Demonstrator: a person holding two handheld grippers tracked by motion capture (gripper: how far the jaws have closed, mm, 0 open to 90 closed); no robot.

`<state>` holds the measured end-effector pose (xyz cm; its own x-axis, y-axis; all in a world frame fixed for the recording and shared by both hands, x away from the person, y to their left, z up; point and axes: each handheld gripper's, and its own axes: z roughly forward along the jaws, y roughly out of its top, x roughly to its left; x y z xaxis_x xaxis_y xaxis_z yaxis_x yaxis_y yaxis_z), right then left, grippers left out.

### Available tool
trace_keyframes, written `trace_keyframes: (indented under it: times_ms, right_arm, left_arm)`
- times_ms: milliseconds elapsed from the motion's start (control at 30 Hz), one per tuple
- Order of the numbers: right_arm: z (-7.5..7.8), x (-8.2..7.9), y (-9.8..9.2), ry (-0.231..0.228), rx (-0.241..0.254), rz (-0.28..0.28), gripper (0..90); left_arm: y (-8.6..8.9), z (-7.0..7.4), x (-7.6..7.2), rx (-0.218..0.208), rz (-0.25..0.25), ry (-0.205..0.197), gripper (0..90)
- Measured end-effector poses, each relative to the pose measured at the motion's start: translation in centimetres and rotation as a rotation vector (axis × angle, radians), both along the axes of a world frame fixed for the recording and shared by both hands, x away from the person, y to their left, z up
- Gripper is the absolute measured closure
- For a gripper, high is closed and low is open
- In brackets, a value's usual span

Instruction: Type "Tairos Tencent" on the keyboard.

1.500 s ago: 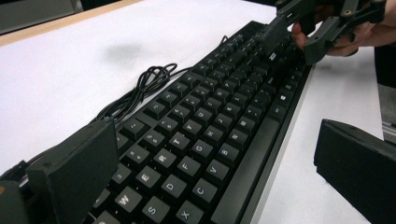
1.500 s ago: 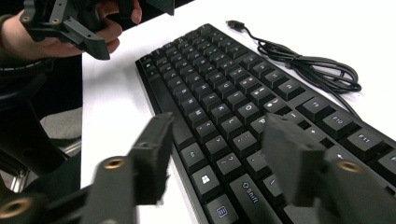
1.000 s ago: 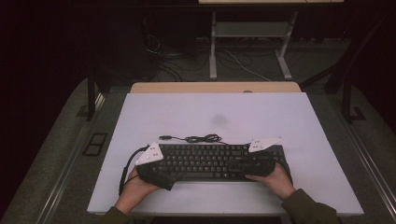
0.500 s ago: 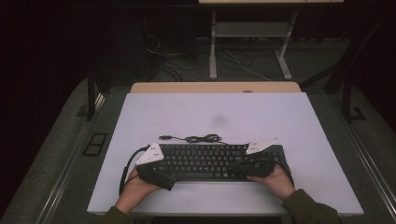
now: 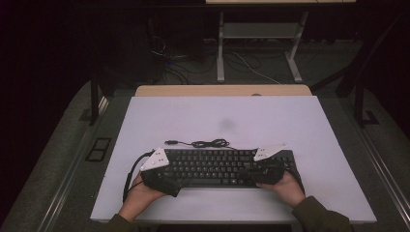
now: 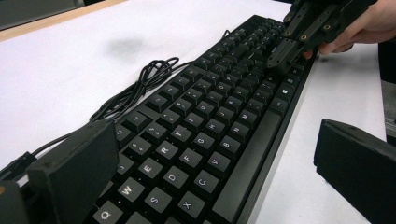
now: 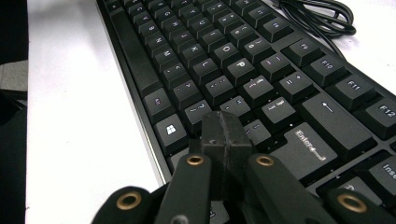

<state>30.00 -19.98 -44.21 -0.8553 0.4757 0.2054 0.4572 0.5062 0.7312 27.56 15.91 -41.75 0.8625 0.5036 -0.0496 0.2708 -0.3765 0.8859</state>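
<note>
A black keyboard (image 5: 217, 166) lies across the near part of the white table (image 5: 222, 116), its coiled cable (image 5: 208, 143) just behind it. My left gripper (image 5: 169, 176) stands open astride the keyboard's left end (image 6: 187, 154). One jaw sits over the far edge by the cable (image 6: 140, 88), and the other is off the front edge with a gap to the keyboard. My right gripper (image 5: 251, 171) is shut with nothing between its jaws. Its joined tip (image 7: 224, 126) rests on the keys (image 7: 243, 65) near Enter at the right end. The left gripper view shows the same right gripper (image 6: 280, 63) farther off.
A wooden strip (image 5: 222, 90) borders the table's far edge. Behind it stand a metal desk frame (image 5: 258, 34) and loose floor cables (image 5: 251, 67). The table's front edge runs just under both hands, and bare white surface lies beyond the keyboard.
</note>
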Motion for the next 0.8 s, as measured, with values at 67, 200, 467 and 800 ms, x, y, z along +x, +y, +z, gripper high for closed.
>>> trace_keyframes:
  times_ms: [67, 200, 467, 800]
  right_arm:
    - [-0.02, 0.01, -0.01, 0.003, 0.002, -0.001, 89.4]
    - [-0.03, 0.03, -0.02, 0.005, 0.003, -0.002, 89.4]
    - [-0.07, 0.06, -0.06, 0.007, 0.008, 0.0, 89.3]
    - [-0.08, 0.1, -0.09, 0.01, 0.008, 0.002, 89.3]
  left_arm:
    - [0.04, 0.02, 0.03, 0.002, 0.001, 0.001, 0.0]
    - [-0.02, 0.0, 0.01, 0.007, 0.004, 0.001, 0.0]
    - [-0.39, 0.24, 0.33, 0.009, 0.005, 0.007, 0.0]
    - [-0.38, 0.58, 1.01, 0.007, 0.023, 0.021, 5.7]
